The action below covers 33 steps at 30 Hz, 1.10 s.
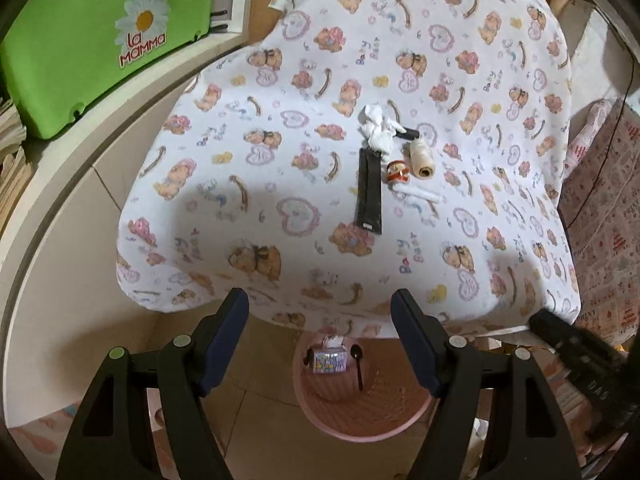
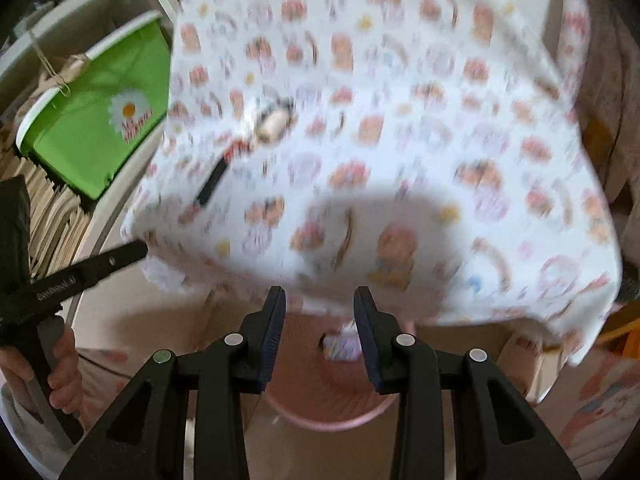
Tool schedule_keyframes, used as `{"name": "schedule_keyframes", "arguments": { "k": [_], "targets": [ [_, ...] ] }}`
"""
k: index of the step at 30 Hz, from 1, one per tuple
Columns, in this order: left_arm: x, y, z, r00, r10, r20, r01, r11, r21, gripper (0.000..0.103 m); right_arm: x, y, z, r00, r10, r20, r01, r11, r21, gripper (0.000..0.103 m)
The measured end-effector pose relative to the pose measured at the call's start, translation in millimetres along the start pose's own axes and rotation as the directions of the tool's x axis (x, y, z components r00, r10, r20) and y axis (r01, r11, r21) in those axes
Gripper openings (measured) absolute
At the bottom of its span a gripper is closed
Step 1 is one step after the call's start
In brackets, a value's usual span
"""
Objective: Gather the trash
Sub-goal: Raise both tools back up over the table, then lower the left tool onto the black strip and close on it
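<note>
Both tools stand apart and hold nothing: the left tool (image 1: 320, 344) wide, the right tool (image 2: 320, 336) narrower. Below them, at lower centre, the pink bin (image 1: 362, 430) holds a small carton (image 1: 329, 361) and a spoon (image 1: 358, 366). On the table (image 1: 224, 216), right of centre, lie crumpled tissue (image 1: 376, 126), a black strip (image 1: 369, 192), a thread spool (image 1: 422, 158) and a tape roll (image 1: 397, 172).

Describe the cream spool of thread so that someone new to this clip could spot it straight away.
Find the table under the teddy-bear print cloth and the small cluster of bits near its middle. The cream spool of thread lies on its side at the cluster's right edge, beside the small red-and-white ring. It is the only fat, beige, string-wound cylinder there; the black strap is flat, the crumpled tissue white.
</note>
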<state>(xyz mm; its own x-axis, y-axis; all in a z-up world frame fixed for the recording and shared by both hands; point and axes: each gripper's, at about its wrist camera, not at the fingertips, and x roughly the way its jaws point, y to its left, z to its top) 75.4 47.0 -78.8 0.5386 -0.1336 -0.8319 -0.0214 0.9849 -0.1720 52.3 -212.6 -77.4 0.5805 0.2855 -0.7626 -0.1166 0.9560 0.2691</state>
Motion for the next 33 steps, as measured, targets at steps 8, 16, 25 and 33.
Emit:
{"name": "schedule_keyframes", "arguments": {
  "k": [8,16,25,33],
  "targets": [
    [20,-7,13,0.999,-0.040,0.028,0.039,0.999,0.014,0.063,-12,-5,14,0.997,-0.030,0.075,0.032,0.999,-0.027,0.038],
    [27,-30,26,0.995,-0.064,0.081,0.056,0.993,0.100,0.050,-8,-11,17,0.996,-0.047,0.075,0.049,0.998,-0.028,0.038],
    [50,-52,28,0.998,0.019,0.065,-0.028,0.989,0.148,0.049,-7,-12,18,0.995,-0.062,0.073,0.065,0.997,-0.038,0.038],
    [61,-61,28,0.992,0.093,0.089,-0.108,0.977,0.185,0.023,-9,-13,19,0.995,-0.070,0.074,0.073,0.997,-0.040,0.038]
  ]
}}
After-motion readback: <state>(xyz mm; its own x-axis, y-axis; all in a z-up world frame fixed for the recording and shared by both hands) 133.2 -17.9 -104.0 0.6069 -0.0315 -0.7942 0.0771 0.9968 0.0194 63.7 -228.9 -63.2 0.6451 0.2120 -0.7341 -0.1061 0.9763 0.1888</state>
